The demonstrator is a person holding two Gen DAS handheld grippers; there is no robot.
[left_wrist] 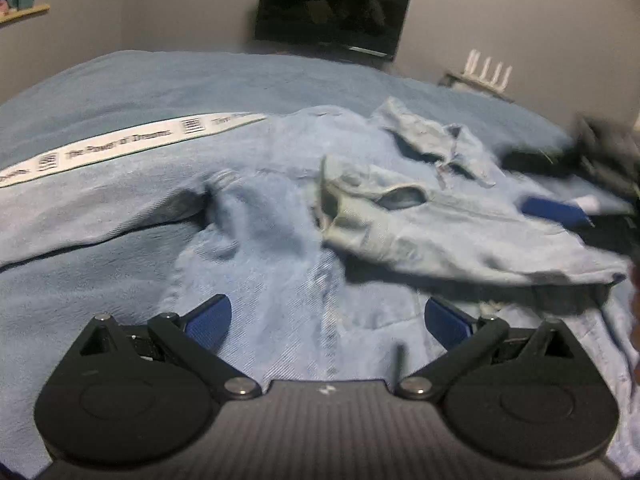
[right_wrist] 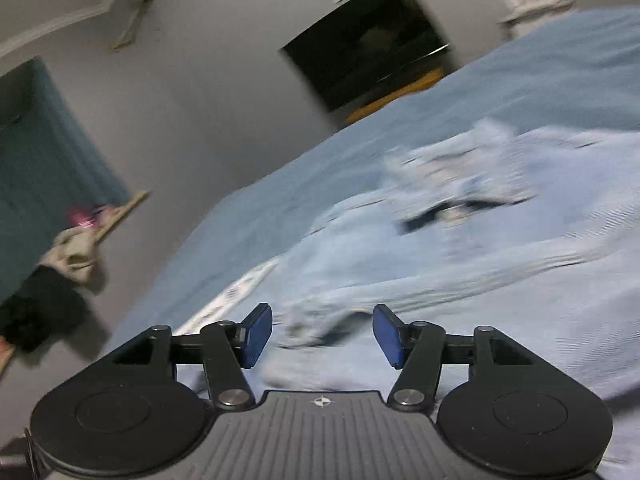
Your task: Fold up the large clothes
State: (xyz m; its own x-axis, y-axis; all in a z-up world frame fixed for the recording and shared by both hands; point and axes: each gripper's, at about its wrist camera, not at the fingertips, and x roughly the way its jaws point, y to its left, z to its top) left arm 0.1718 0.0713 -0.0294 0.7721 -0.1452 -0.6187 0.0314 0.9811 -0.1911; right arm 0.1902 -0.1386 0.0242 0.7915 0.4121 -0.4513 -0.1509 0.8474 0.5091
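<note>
The left gripper (left_wrist: 327,316) is released, its blue pads spread wide with nothing between them, poised just above the near part of a light blue denim shirt (left_wrist: 280,248). The shirt lies rumpled on a bed covered by a blue blanket (left_wrist: 160,80). Its collar (left_wrist: 436,136) sits toward the far right, and a cuffed sleeve (left_wrist: 372,204) is bunched across the middle. The right half of the shirt is raised off the bed, casting a dark shadow beneath its edge. At the right edge of the left wrist view the right gripper (left_wrist: 576,200) shows as a blurred dark shape with blue pads at that raised cloth; whether it touches the cloth cannot be told there. A white printed band (left_wrist: 120,148) on the blanket runs to the left of the shirt. Beyond the bed a dark television (left_wrist: 332,10) stands against a grey wall, and a white router (left_wrist: 486,74) with upright antennas sits far right.

In its own view the right gripper (right_wrist: 322,334) is released too, pads apart and empty, above a crumpled fold of the shirt (right_wrist: 460,248), which is smeared by blur. The blanket (right_wrist: 540,72) stretches to the far right, the television (right_wrist: 372,40) is at the far middle, and a teal curtain (right_wrist: 44,140) hangs at left
</note>
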